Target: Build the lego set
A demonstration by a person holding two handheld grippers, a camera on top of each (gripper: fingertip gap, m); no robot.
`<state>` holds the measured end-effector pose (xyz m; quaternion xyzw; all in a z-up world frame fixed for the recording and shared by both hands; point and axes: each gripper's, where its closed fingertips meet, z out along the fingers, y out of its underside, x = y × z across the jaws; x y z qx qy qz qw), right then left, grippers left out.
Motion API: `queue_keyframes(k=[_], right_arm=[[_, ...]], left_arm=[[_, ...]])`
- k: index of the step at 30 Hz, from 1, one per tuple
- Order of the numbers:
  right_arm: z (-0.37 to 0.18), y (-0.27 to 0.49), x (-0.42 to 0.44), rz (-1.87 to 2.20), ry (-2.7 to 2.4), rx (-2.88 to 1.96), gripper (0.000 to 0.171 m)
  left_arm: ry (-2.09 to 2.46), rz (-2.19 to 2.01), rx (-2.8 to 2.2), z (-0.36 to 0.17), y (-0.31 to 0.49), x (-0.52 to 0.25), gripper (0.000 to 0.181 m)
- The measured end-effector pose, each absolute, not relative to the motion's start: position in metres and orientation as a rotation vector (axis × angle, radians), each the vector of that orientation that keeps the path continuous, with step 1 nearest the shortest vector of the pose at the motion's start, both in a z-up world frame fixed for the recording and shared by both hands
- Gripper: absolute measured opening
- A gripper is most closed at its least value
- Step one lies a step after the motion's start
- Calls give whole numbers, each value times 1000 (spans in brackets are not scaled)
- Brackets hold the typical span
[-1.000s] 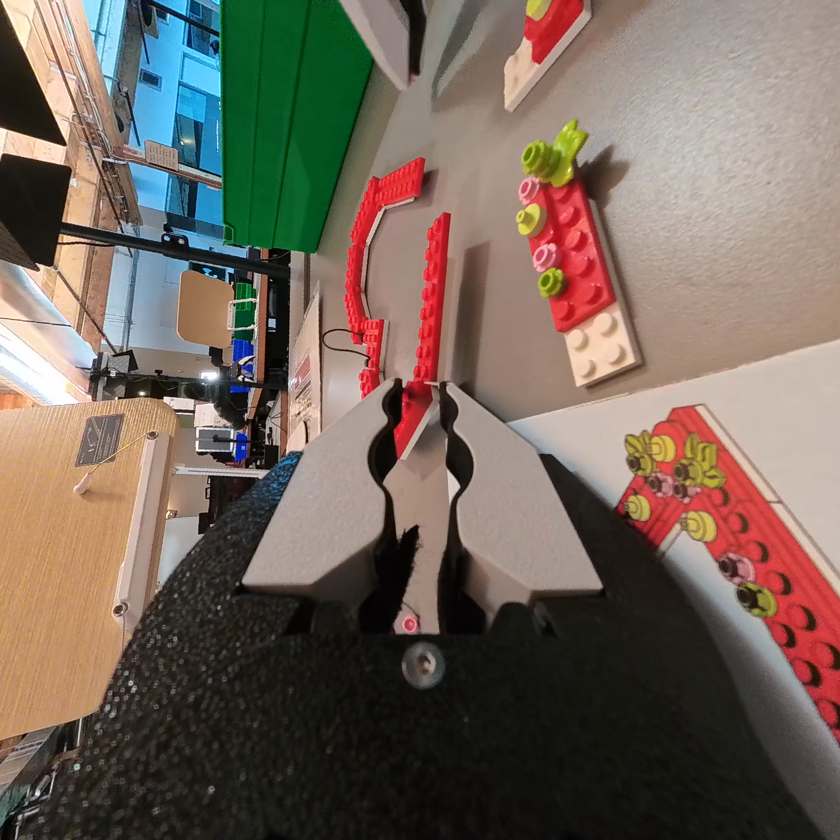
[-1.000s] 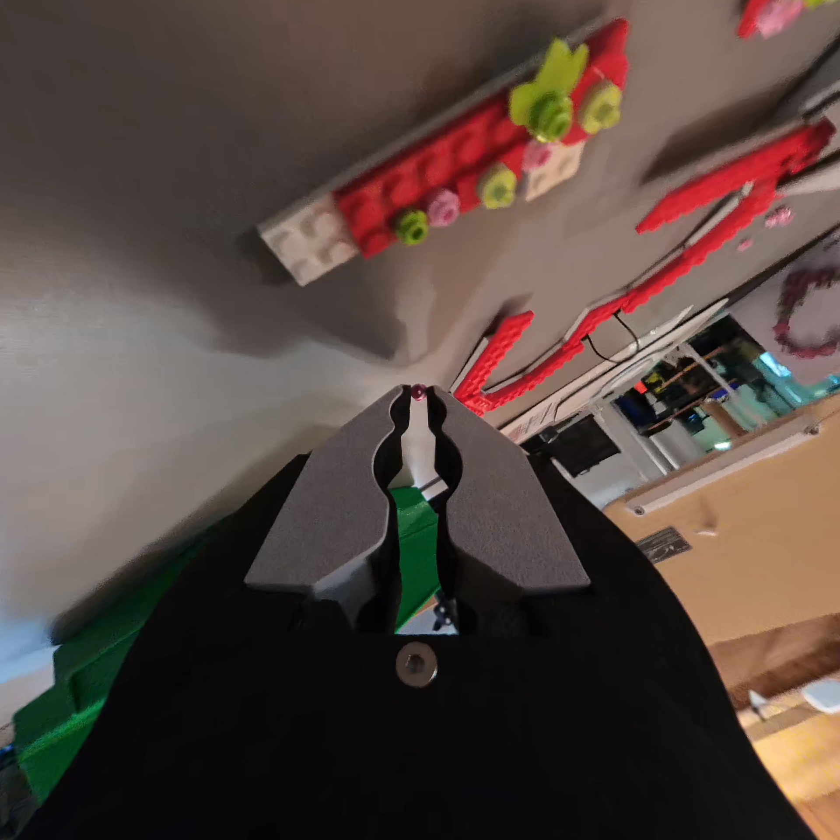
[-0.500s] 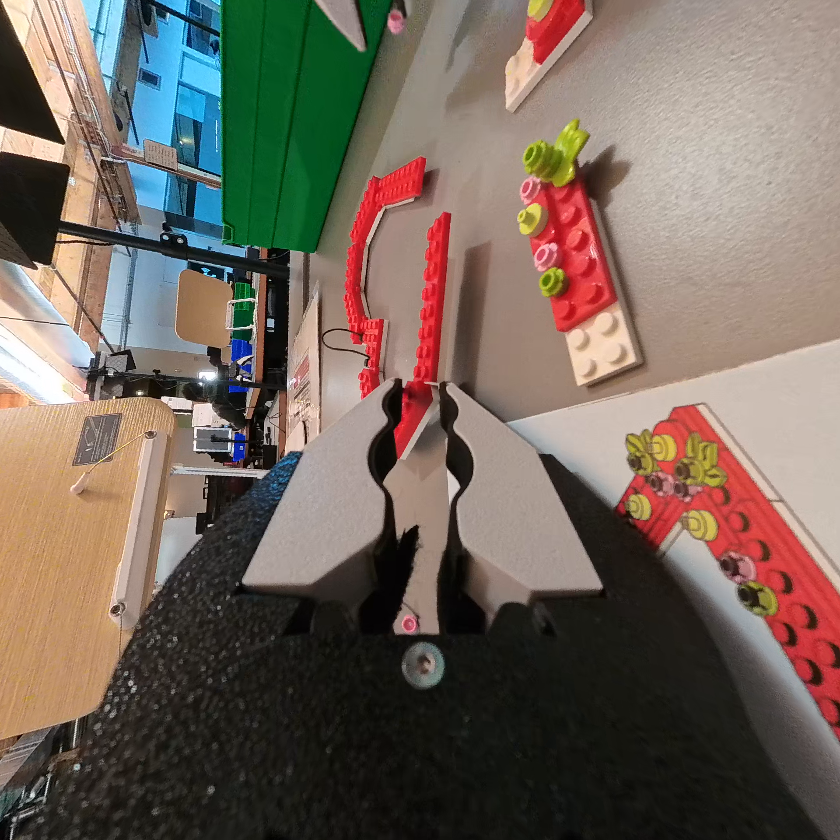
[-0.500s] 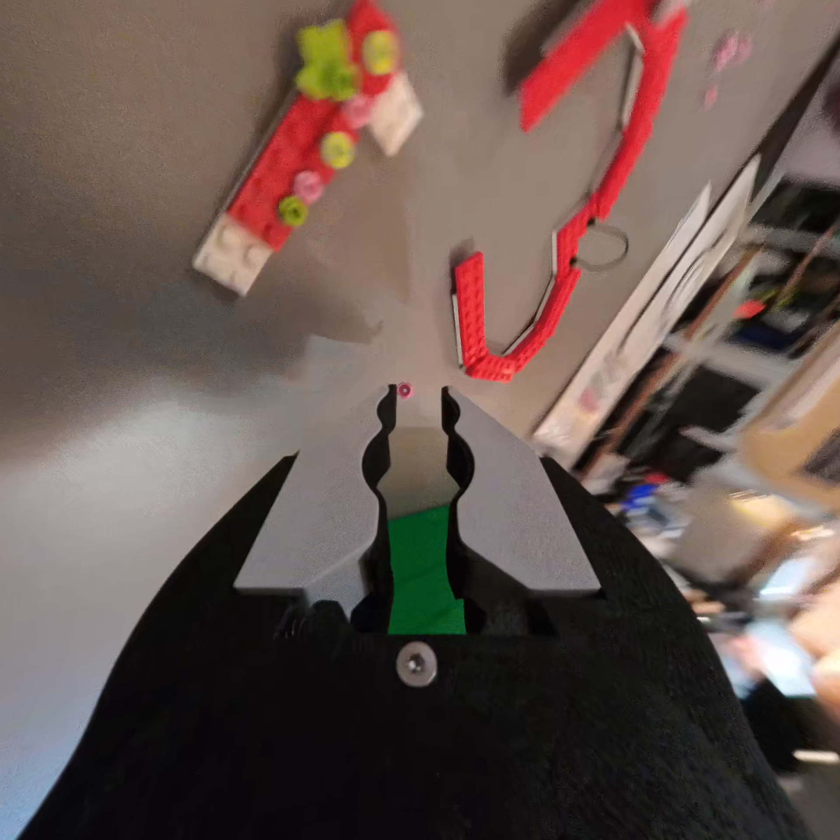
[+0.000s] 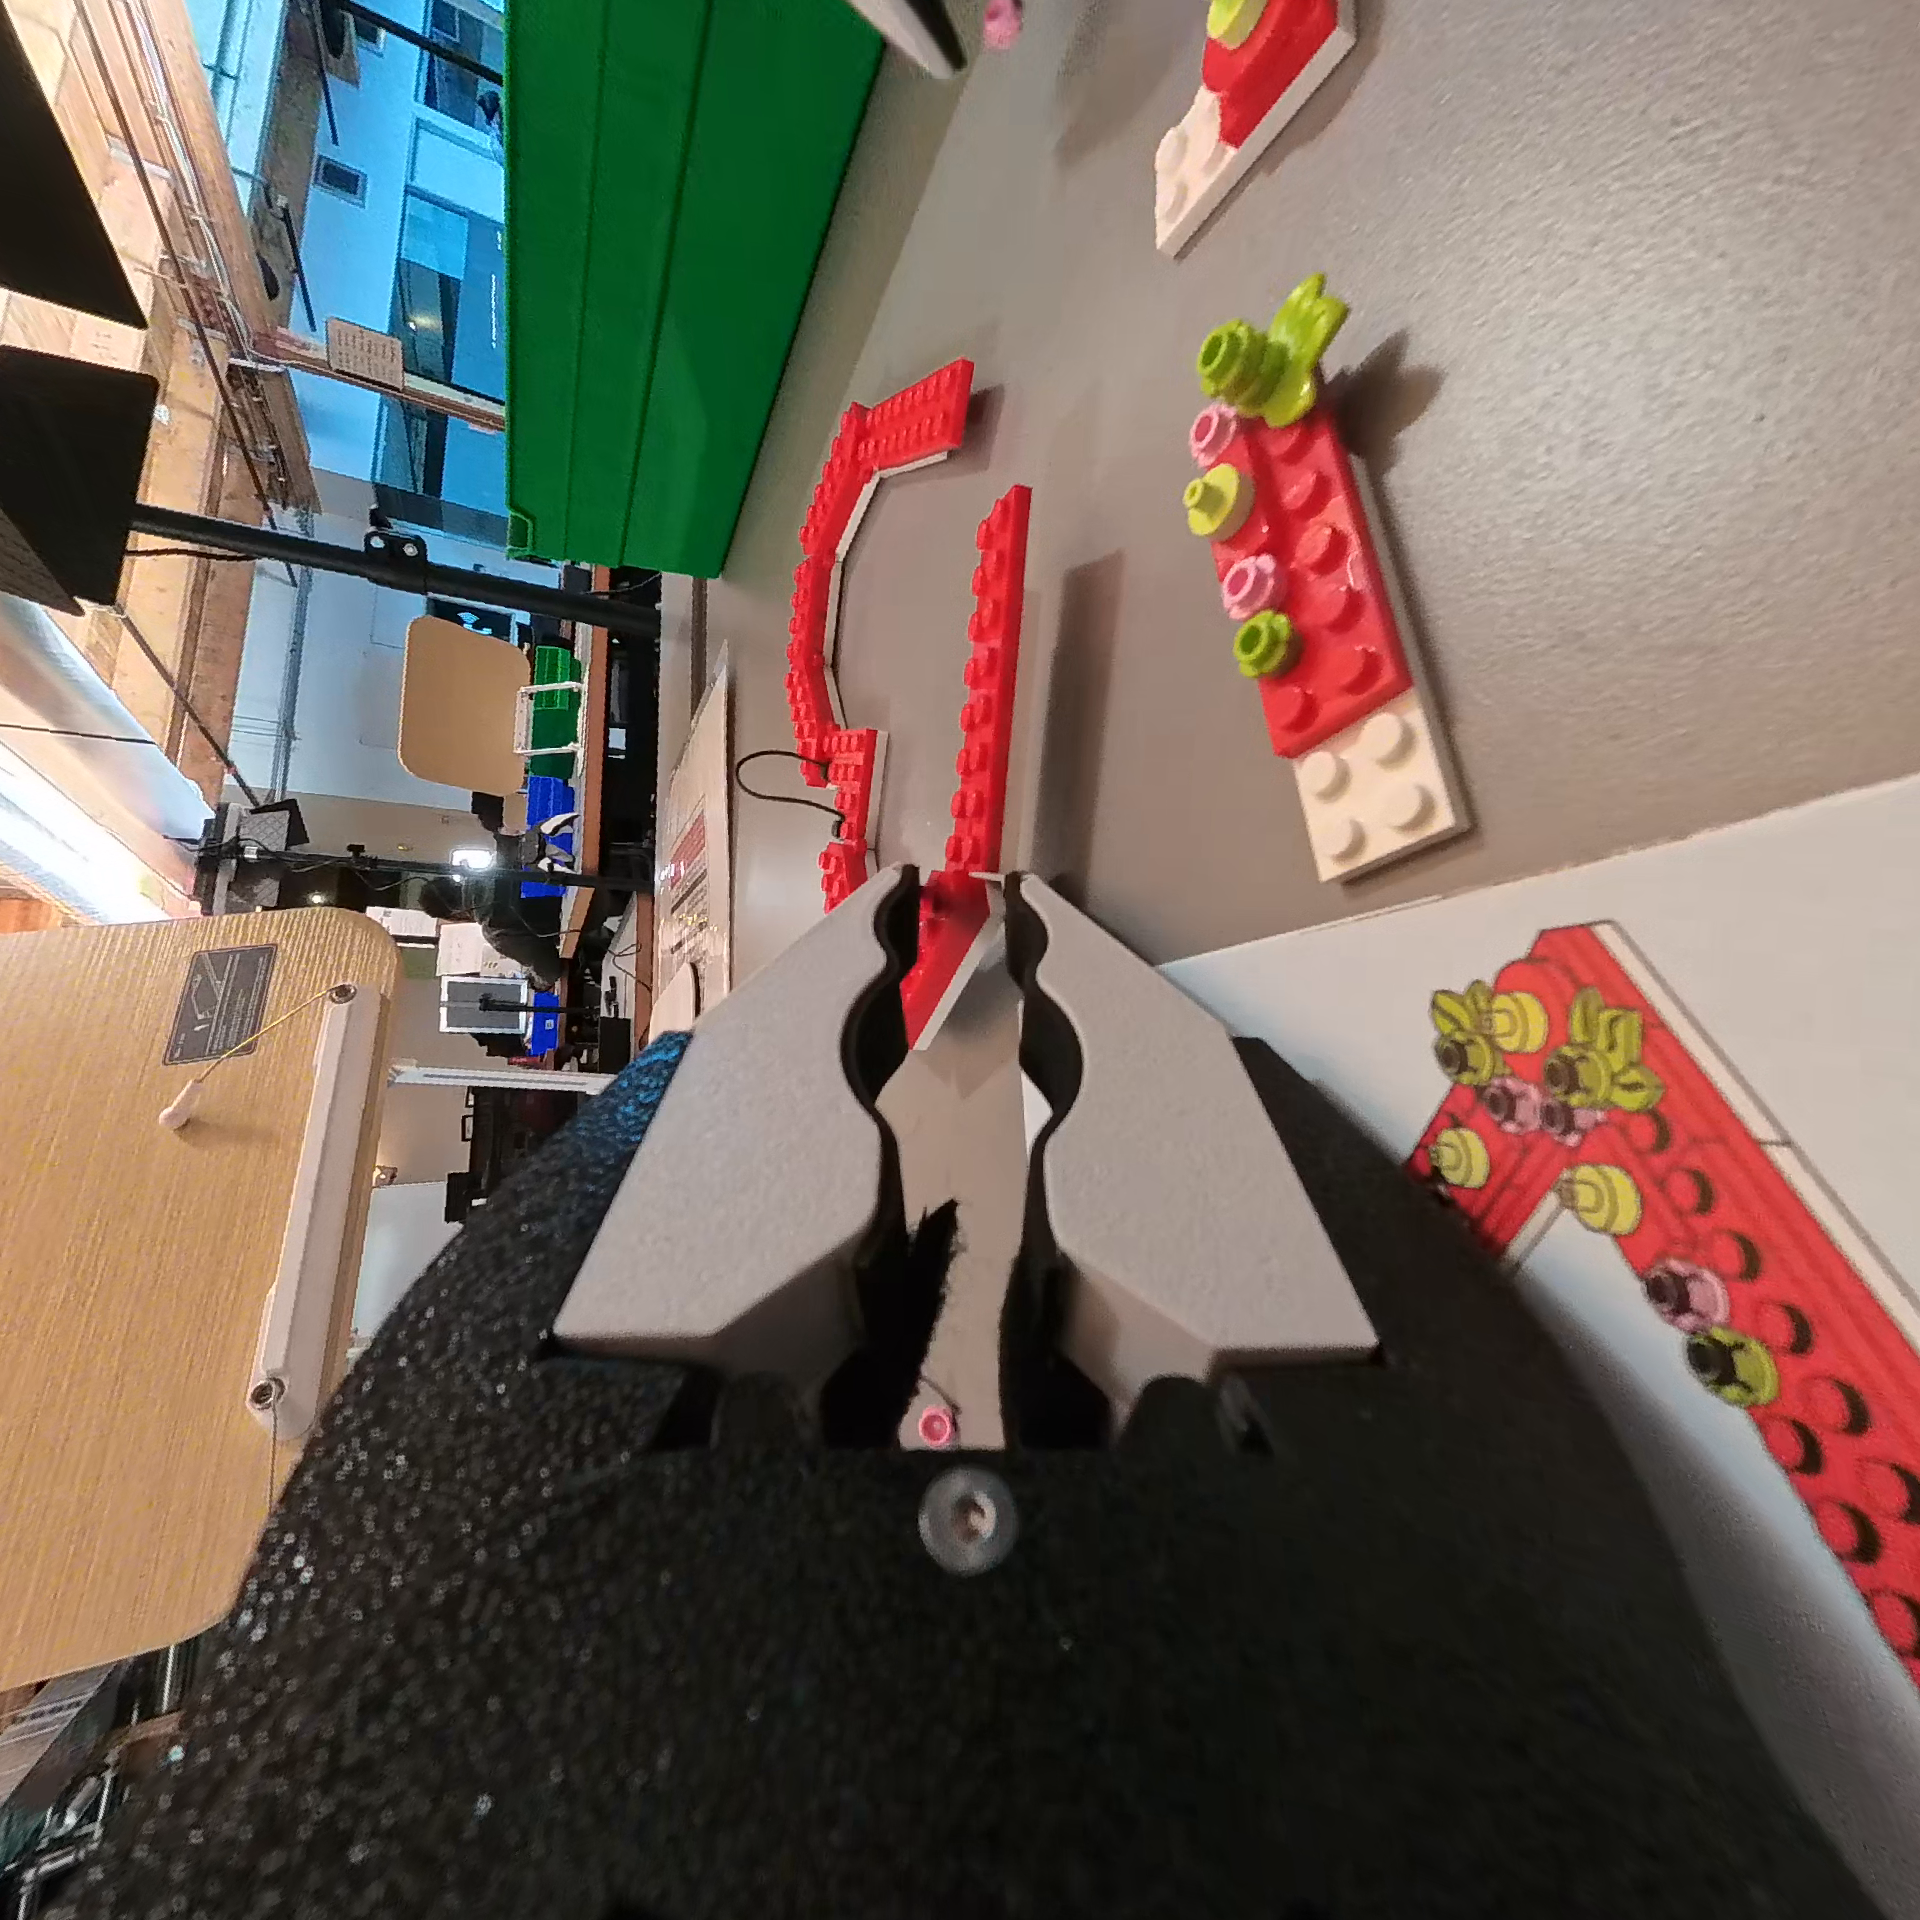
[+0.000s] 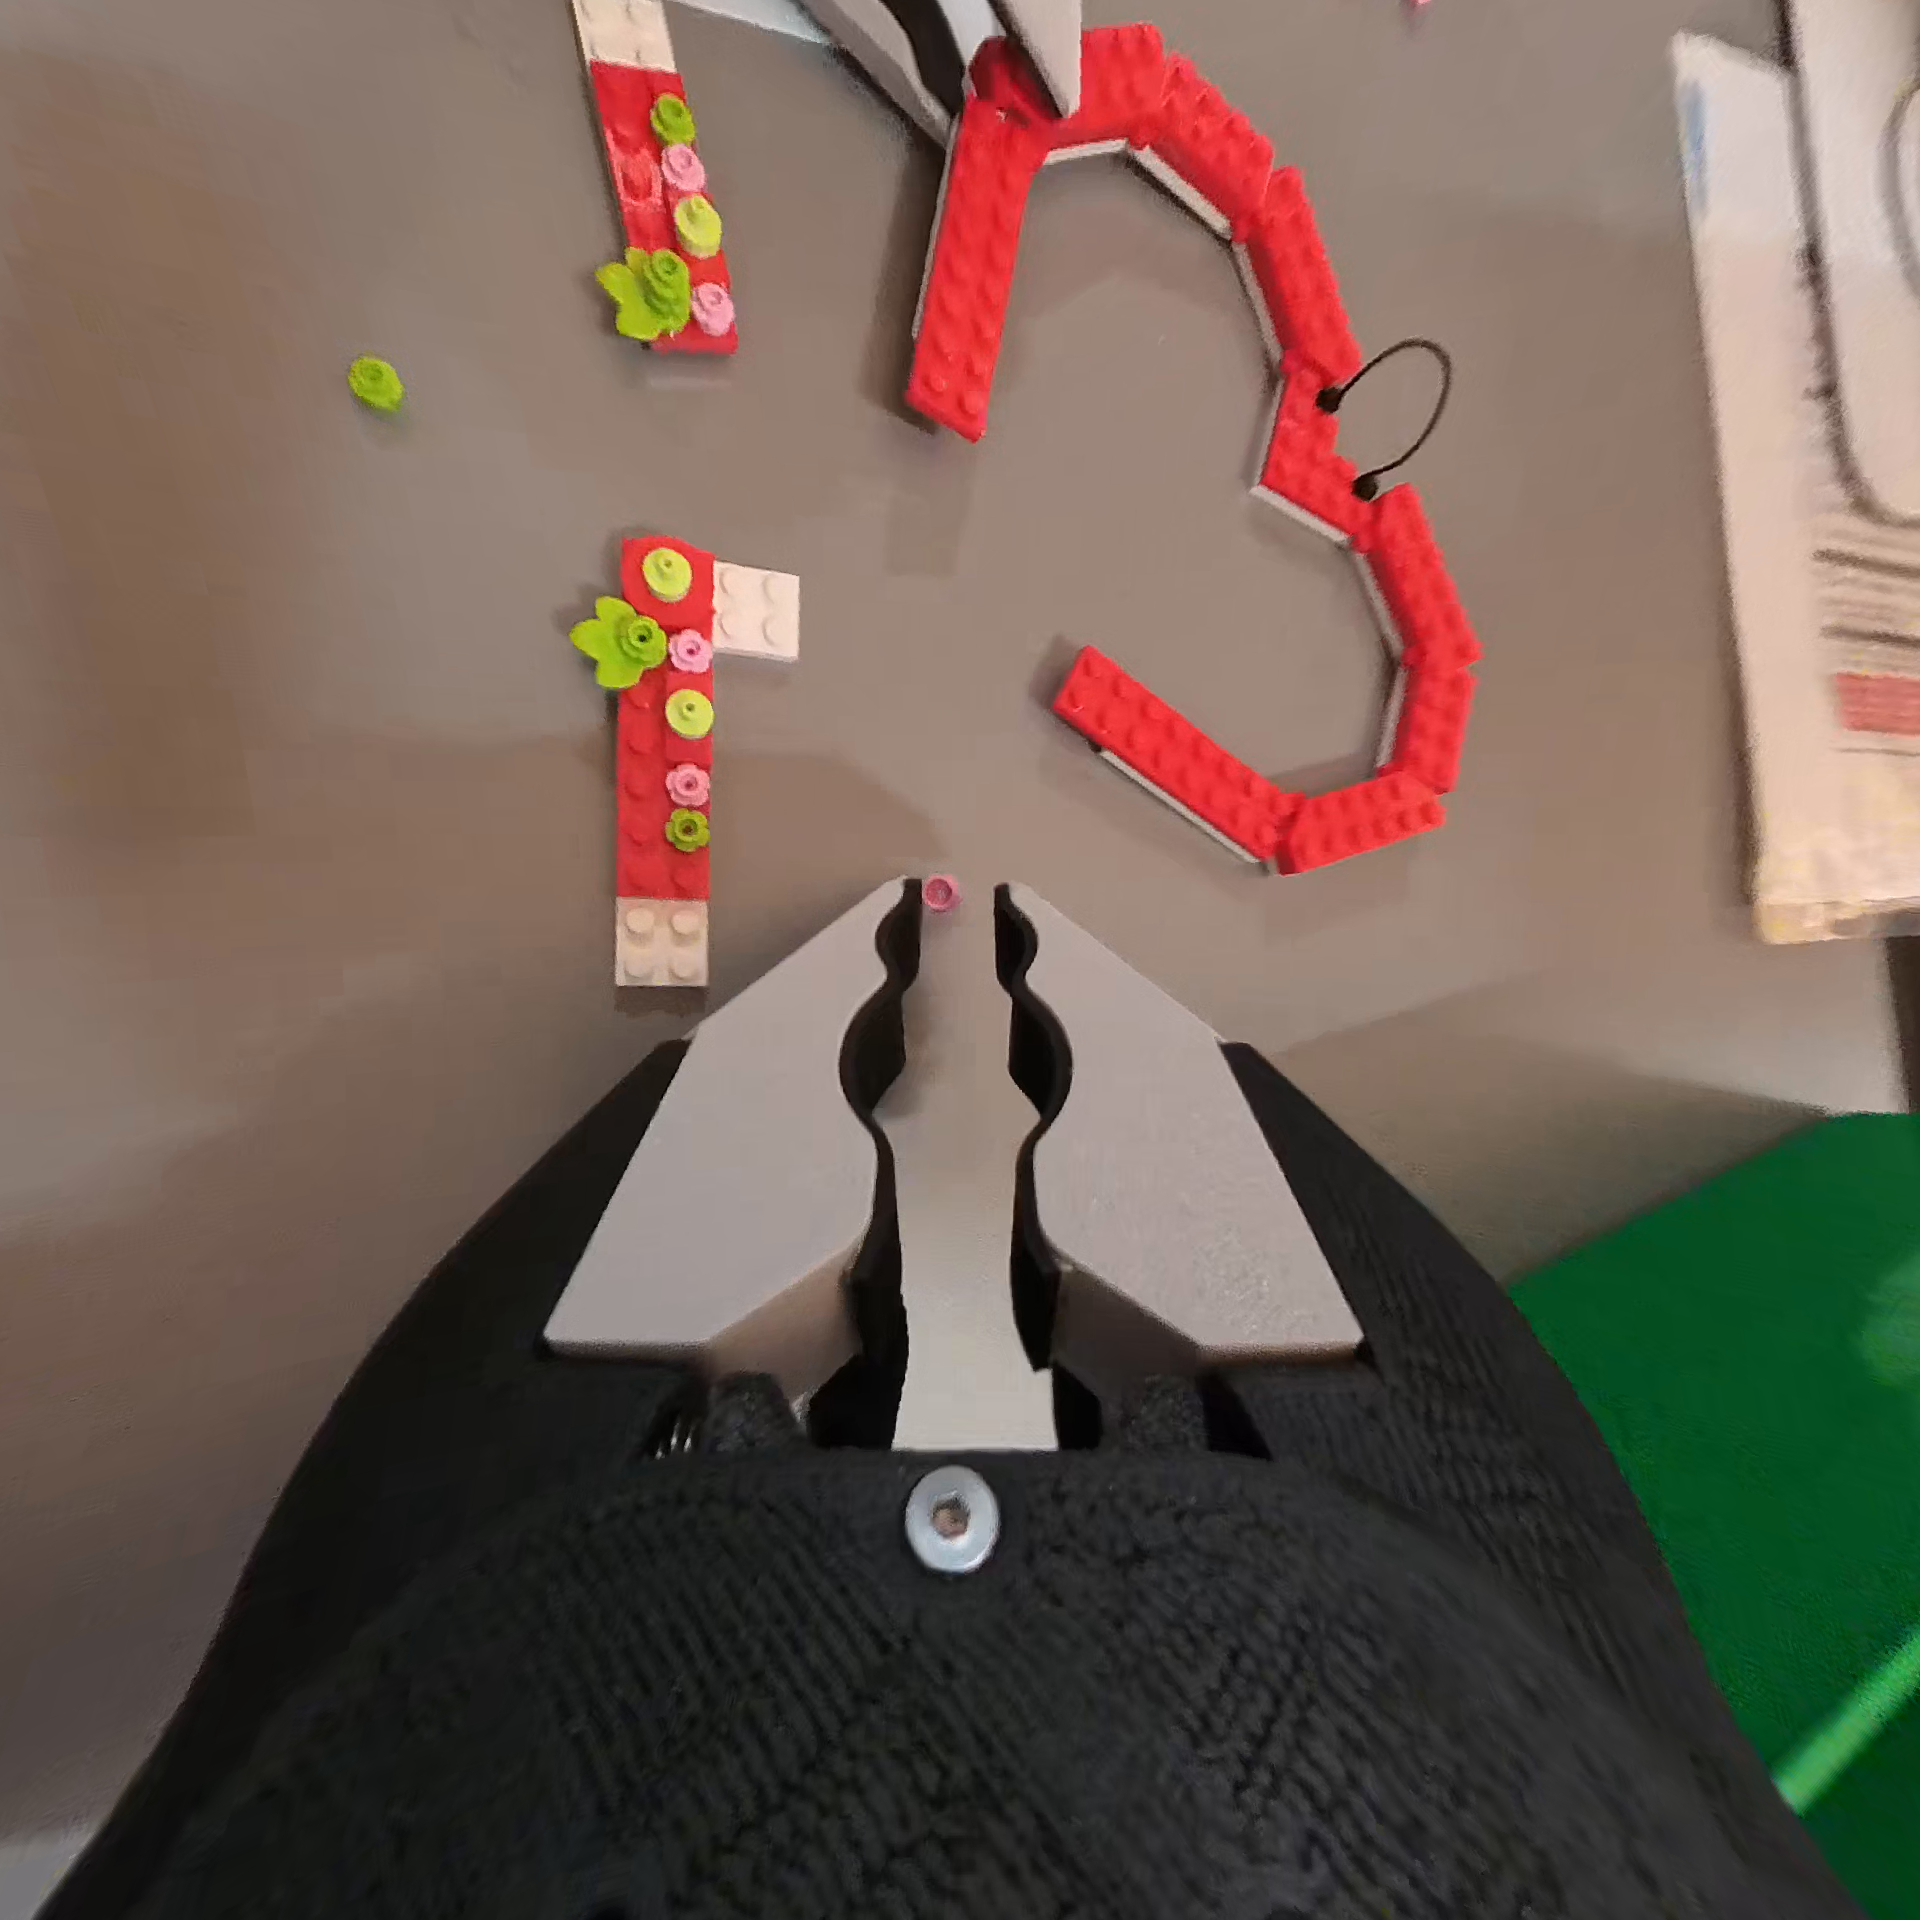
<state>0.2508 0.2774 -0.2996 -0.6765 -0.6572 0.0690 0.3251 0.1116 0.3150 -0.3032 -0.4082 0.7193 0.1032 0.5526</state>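
Note:
My left gripper (image 5: 963, 883) is shut on one end of the red heart outline (image 5: 821, 613), which lies on the grey table; the right wrist view shows this grip from above (image 6: 997, 62). My right gripper (image 6: 956, 891) hovers above the table with its jaws a little apart. A small pink stud (image 6: 940, 894) sits at its tips against the left finger, not touching the right one. Just left of it lies an L-shaped red strip with green and pink studs (image 6: 665, 769). A second decorated strip (image 6: 649, 156) lies farther off.
A loose green stud (image 6: 374, 382) lies on the table at the left. A green bin (image 6: 1714, 1403) stands at the lower right and a booklet (image 6: 1818, 520) at the right edge. The printed instruction sheet (image 5: 1662, 1039) lies beside my left gripper. A loose pink stud (image 5: 935, 1425) lies under it. My right fingertips sit around 15 centimeters from my left ones.
My right gripper has swung from over the green bin to above the table, with the pink stud staying at its tips and its jaws wider than a second ago. The left gripper has not moved.

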Motion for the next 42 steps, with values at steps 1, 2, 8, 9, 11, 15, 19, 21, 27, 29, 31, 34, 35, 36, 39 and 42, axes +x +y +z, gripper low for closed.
queue_keyframes(k=[1, 2, 8, 9, 11, 15, 19, 21, 27, 29, 31, 34, 35, 36, 39, 42], right_arm=[[-302, 276, 250, 237, -1708, -1822, 12], [-305, 274, 250, 295, -1692, -1883, 13], [-311, 264, 244, 639, -1523, -2147, 18], [-309, 264, 242, 681, -1495, -2153, 18], [-307, 263, 242, 718, -1463, -2161, 18], [-312, 261, 253, 629, -1517, -2166, 14], [-311, 260, 255, 668, -1464, -2163, 11], [-309, 261, 255, 698, -1426, -2151, 9], [-301, 264, 251, 850, -1311, -2151, 8], [-303, 263, 251, 887, -1303, -2176, 8], [-305, 263, 252, 910, -1304, -2195, 8], [-307, 263, 250, 957, -1297, -2209, 8], [-307, 262, 249, 975, -1294, -2213, 7], [-308, 262, 249, 982, -1297, -2220, 7], [-310, 261, 249, 989, -1311, -2228, 1], [-309, 260, 248, 993, -1318, -2225, 1]], left_arm=[[1701, 244, -965, -303, 315, 112, 14], [1701, 244, -965, -303, 315, 112, 14], [1701, 244, -964, -303, 315, 112, 14], [1701, 245, -964, -303, 315, 111, 14], [1701, 245, -964, -303, 315, 111, 14], [1702, 244, -964, -303, 315, 111, 14], [1702, 242, -965, -303, 315, 111, 14], [1702, 242, -965, -303, 315, 111, 14], [1702, 242, -965, -303, 315, 111, 14], [1702, 243, -965, -303, 315, 111, 14], [1703, 242, -965, -303, 315, 111, 14], [1703, 243, -965, -303, 315, 111, 14], [1703, 243, -965, -303, 315, 111, 14], [1703, 242, -965, -303, 315, 111, 14], [1703, 241, -965, -303, 315, 111, 14], [1703, 241, -965, -303, 315, 111, 14]])
